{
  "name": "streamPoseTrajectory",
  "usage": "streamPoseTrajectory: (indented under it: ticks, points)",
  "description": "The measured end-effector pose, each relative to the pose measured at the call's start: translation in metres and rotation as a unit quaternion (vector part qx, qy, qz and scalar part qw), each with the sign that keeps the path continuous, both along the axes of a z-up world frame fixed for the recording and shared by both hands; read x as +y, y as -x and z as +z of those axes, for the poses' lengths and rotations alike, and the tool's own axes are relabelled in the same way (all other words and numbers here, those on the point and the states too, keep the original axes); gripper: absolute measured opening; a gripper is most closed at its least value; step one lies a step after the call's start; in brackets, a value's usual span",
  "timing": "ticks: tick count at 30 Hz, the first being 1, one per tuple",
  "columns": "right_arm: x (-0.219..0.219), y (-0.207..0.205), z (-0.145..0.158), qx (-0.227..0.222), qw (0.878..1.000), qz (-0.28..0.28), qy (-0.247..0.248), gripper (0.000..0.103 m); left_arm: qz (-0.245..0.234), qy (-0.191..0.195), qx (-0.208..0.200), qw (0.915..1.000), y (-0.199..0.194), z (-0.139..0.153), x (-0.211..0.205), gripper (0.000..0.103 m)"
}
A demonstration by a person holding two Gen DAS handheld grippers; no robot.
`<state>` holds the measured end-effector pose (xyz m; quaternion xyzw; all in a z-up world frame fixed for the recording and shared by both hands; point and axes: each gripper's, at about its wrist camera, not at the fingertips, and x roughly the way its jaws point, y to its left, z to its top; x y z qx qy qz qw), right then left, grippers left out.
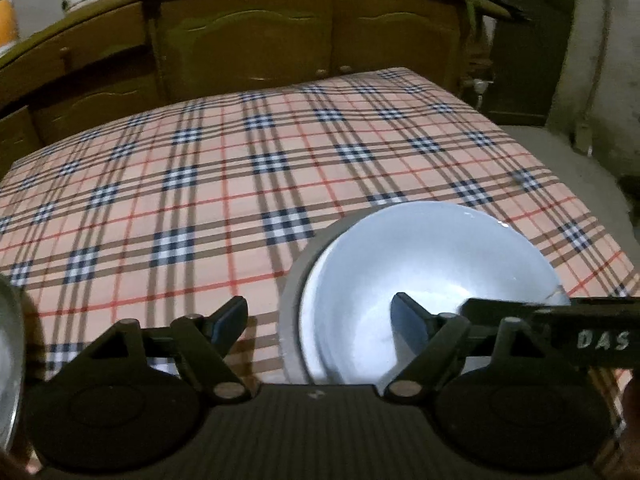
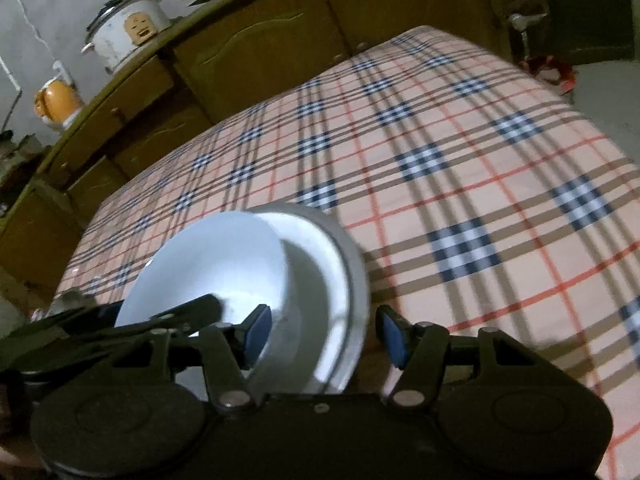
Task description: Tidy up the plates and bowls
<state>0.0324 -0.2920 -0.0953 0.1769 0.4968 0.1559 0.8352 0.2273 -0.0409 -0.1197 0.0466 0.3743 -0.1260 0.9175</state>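
The right gripper (image 2: 324,330) is spread wide astride the near rim of the bowl (image 2: 320,280), one pad inside, one outside — placed, I judge, to pinch the wall and lift. The left gripper (image 1: 320,320) is also spread, its right finger over that bowl's hollow, holding nothing. The bowl sits on the plaid cloth (image 2: 460,160), a second white dish (image 2: 208,264) nested tilted inside it. Blur hides whether either pad touches — and a shiny rim (image 1: 10,360) left of the bowl is cut off.

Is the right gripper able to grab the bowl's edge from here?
Probably yes. The right gripper is open, with the bowl rim already between its fingers and nothing blocking it.
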Motion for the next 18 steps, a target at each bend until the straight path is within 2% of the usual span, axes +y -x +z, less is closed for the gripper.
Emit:
streamPoseTrajectory:
  ticks: [1,3,11,18]
  points:
    - [0.001,0.0,0.0,0.001,1.0,0.002,-0.012,0.058,-0.003,0.005,-0.001,1.0,-0.001,0.0,0.0,0.078]
    - [0.002,-0.002,0.0,0.001,1.0,0.0,-0.013,0.057,-0.016,0.015,-0.003,0.9997,-0.001,0.001,-0.002,0.064]
    - [0.003,0.002,0.003,-0.003,1.0,-0.004,-0.015,0.055,-0.01,0.005,-0.005,0.9999,0.004,0.004,-0.006,0.063]
    - [0.005,0.007,0.024,-0.027,1.0,0.0,-0.016,0.055,-0.002,0.009,-0.027,0.9996,0.015,0.023,0.001,0.063]
